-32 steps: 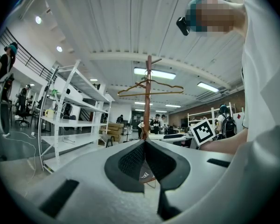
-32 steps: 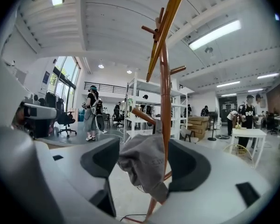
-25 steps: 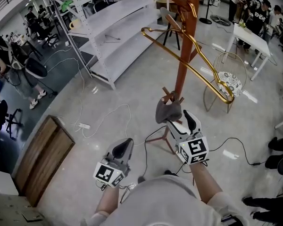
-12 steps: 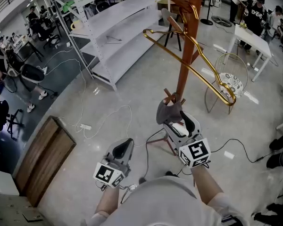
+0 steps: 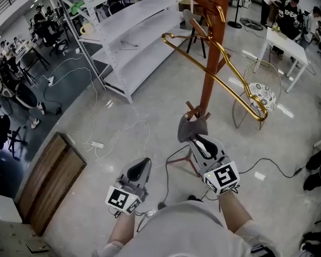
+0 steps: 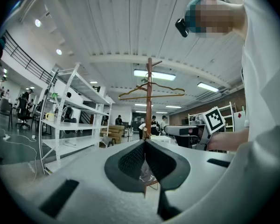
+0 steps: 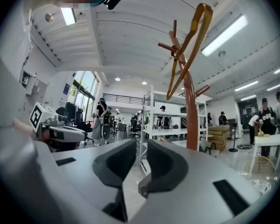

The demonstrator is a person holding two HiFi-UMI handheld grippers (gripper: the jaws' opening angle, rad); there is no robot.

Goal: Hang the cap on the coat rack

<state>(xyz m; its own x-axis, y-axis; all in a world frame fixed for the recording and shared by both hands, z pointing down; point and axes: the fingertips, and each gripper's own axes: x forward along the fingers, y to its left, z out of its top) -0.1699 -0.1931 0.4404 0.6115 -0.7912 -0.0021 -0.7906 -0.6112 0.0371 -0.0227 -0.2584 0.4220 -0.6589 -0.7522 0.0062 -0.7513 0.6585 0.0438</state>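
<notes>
The left gripper (image 5: 139, 171) hangs low over the floor, well apart from the work. Its jaws are pressed together at the tips with nothing held.

The grey cap (image 5: 191, 128) sits at the low pegs (image 5: 193, 110) of the coat rack (image 5: 209, 63), slumped against the post. I cannot tell whether a peg truly carries it.

It looks like light, soft cloth. The crown will probably fold under any squeeze, and only the brim is likely to be stiff. It is neither fragile nor slippery, but it is limp, so it is best taken by the brim or the back edge. That would leave the crown hanging open for a peg to enter.

The right gripper (image 5: 202, 143) points up at the cap from just below, its tips at the cap's lower edge. Its jaws are closing and are now down to a narrow gap. In the right gripper view that gap shows only floor and shelving, apart from a dull scrap low on one jaw that I cannot identify. No firm pinch on the cap shows.

A gold hanger (image 5: 224, 74) slants across the post higher up.

A second ago the right jaws stood spread wide under the cap, and since then they have drawn in. The right gripper also sits slightly lower in the head view. The cap and the left gripper have kept their places.
</notes>
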